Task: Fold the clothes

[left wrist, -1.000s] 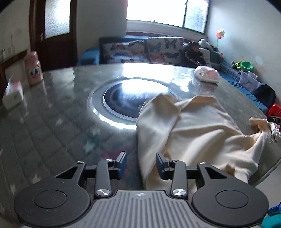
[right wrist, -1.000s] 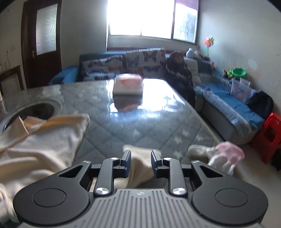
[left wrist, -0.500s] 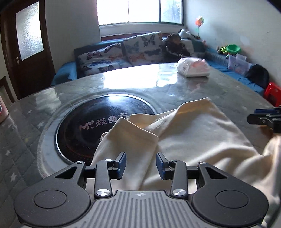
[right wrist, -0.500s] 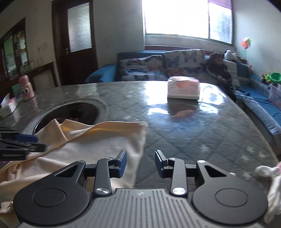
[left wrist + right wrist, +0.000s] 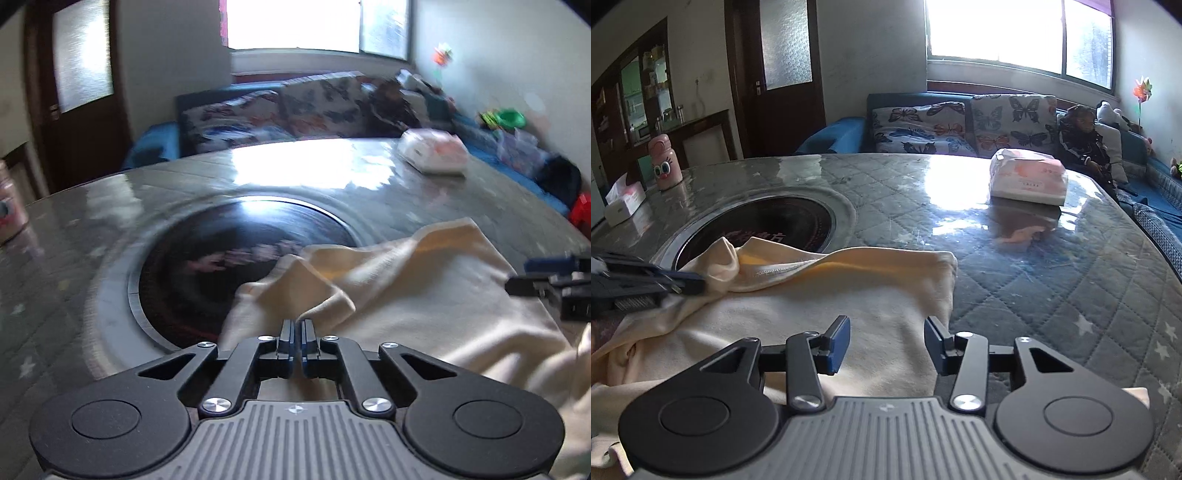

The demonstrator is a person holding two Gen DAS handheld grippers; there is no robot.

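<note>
A cream-coloured garment (image 5: pixel 820 314) lies spread on a quilted grey table (image 5: pixel 1052 273), one edge draped over the dark round cooktop (image 5: pixel 764 221) set into the tabletop. The left gripper (image 5: pixel 296 326) has its jaws pressed together on a raised fold of the fabric near that cooktop. The right gripper (image 5: pixel 886 332), poised over the garment's opposite side, has its jaws opening, the cloth beneath them but not pinched. A pink-and-white tissue pack (image 5: pixel 1028 181) sits farther back on the table, and a pink bottle (image 5: pixel 665 162) stands at the far left edge.
</note>
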